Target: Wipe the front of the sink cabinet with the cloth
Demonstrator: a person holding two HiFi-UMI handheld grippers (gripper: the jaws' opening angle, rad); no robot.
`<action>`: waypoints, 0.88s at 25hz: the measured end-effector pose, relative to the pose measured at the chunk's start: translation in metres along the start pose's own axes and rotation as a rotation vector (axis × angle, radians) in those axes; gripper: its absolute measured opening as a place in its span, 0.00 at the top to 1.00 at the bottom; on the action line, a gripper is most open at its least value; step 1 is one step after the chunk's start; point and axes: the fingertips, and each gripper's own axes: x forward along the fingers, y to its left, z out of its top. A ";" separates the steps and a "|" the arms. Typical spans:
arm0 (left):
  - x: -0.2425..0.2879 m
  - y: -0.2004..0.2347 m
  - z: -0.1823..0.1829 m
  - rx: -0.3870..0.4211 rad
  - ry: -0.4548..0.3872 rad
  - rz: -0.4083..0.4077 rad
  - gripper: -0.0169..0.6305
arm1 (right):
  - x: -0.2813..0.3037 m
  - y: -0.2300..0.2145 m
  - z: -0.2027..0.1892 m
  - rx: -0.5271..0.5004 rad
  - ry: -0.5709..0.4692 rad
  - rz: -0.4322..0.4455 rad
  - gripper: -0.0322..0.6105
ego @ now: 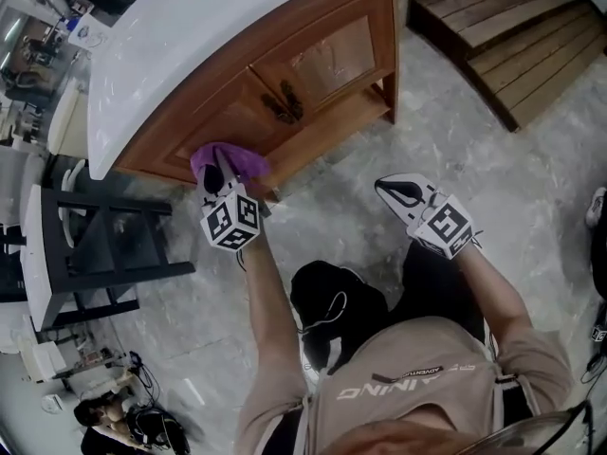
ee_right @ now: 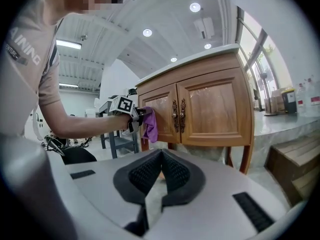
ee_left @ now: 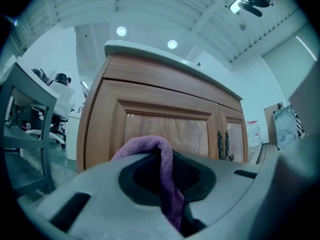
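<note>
Leaning toward the brown wooden two-door sink cabinet (ego: 332, 60) with the left arm stretched almost straight at it, forearm roughly level. Clamping a purple terry cloth (ego: 237, 159) in the left gripper (ego: 223, 186), jaws closed on a fold that runs down between the pads. Pressing that cloth against the cabinet's left door, low on the panel and left of the pair of dark metal handles (ego: 285, 109). Holding the right gripper (ego: 396, 190) back from the cabinet on a bent arm, opposite the right door, tips aimed at the front. Closed pad to pad there, empty.

Open in front of the cabinet: bare pale marble floor (ego: 332, 216). Hemmed on the cabinet's left by a dark grey metal shelf rack (ego: 104, 245), near that side. Well apart on the cabinet's right, a slatted brown wooden step platform (ego: 512, 36). Open gap beneath the cabinet between its legs; above the doors, the overhanging edge of its white stone countertop (ego: 190, 36).

In the right gripper view, hanging down the left door from the jaws of the left gripper (ee_right: 140, 116) — long axis of the cloth (ee_right: 150, 126) upright, flat to the wood, loose end pointing at the floor. In the left gripper view, bunched over the jaw tips (ee_left: 150, 146) and facing the door panel.
</note>
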 end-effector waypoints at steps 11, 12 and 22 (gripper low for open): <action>0.033 -0.102 0.004 -0.014 0.016 -0.201 0.92 | -0.034 -0.016 -0.001 0.026 -0.031 -0.072 0.93; 0.035 -0.111 0.006 -0.017 0.015 -0.218 0.92 | -0.037 -0.018 -0.002 0.030 -0.032 -0.077 0.93; 0.046 -0.175 0.008 -0.020 0.036 -0.316 0.92 | -0.066 -0.032 -0.014 0.061 -0.041 -0.135 0.93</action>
